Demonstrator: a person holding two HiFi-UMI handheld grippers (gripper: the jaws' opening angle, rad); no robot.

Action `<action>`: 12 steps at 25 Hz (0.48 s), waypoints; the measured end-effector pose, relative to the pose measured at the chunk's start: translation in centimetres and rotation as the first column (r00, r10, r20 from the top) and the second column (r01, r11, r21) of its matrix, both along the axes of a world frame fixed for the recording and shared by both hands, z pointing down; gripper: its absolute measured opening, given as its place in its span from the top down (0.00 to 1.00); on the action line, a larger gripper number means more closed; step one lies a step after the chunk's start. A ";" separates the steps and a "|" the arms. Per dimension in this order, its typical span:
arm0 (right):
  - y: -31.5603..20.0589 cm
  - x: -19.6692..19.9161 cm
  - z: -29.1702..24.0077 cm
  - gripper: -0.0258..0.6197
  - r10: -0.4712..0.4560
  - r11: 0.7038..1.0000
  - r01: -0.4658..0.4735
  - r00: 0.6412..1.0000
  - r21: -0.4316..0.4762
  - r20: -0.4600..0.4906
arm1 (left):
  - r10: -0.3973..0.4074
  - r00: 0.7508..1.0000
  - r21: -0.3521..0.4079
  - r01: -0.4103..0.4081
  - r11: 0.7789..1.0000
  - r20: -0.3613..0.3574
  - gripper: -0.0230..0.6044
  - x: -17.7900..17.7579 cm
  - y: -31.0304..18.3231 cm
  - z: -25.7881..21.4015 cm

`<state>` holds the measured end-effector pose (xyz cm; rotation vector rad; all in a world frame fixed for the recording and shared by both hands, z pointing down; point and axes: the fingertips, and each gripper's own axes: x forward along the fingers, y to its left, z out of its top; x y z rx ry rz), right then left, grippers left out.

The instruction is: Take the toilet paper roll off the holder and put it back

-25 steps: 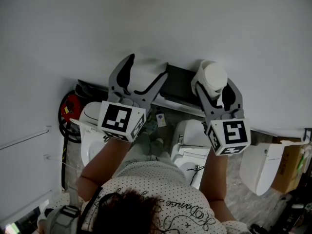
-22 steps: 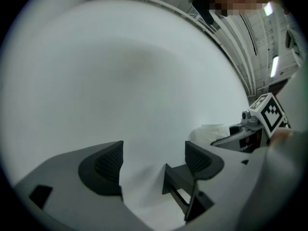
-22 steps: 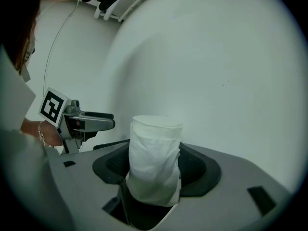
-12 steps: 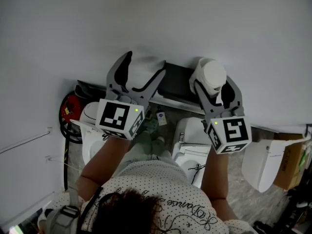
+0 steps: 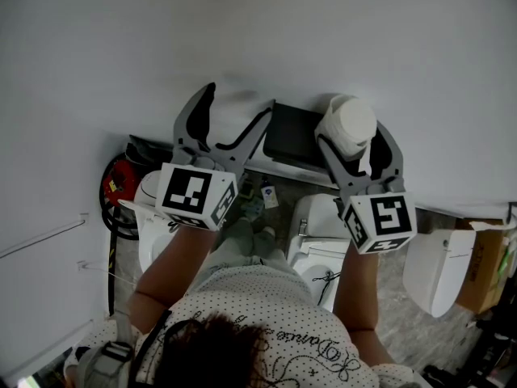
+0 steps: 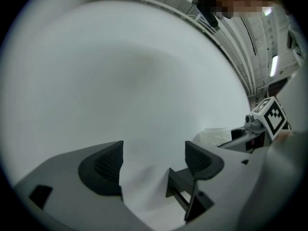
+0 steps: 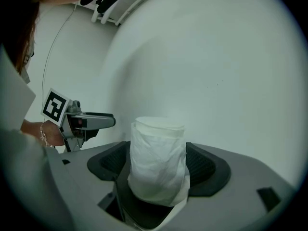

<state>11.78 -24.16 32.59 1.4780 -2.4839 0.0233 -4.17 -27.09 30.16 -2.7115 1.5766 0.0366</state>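
The white toilet paper roll (image 5: 349,124) stands on the black holder (image 5: 292,136) on the white wall. My right gripper (image 5: 354,136) reaches around the roll (image 7: 158,150), and its jaws have just been opening. Its pads lie close beside the roll, no longer squeezing it. The black holder (image 7: 144,214) shows under the roll. To the left my left gripper (image 5: 237,101) stands open at the wall beside the holder's other end. In the left gripper view a white sheet (image 6: 139,189) and a black part of the holder (image 6: 180,184) lie between the left gripper's (image 6: 154,150) pads, untouched.
The white wall (image 5: 258,31) fills the upper part of the head view. Below the grippers are white toilets (image 5: 319,249) (image 5: 432,277), a red object (image 5: 117,180) at the left and a cardboard box (image 5: 485,273) at the right. The person's arms and body take up the lower middle.
The right gripper's jaws stand wider around the roll than before. Neither hand has moved, and the roll stays on the holder.
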 end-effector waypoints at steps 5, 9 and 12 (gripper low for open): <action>-0.4 0.1 -0.7 0.36 -0.006 1.000 0.006 1.000 0.019 0.018 | -0.012 1.000 0.012 0.012 1.000 0.003 0.35 -0.4 -0.5 -0.4; -0.6 0.0 -1.9 0.35 -0.017 0.998 0.015 0.999 0.053 0.028 | -0.019 1.000 0.024 0.019 1.000 0.002 0.35 -0.7 -0.7 -0.9; -0.7 -0.1 -2.8 0.35 -0.021 0.997 0.019 0.999 0.074 0.035 | -0.018 1.000 0.022 0.018 1.000 -0.003 0.35 -0.7 -0.8 -1.2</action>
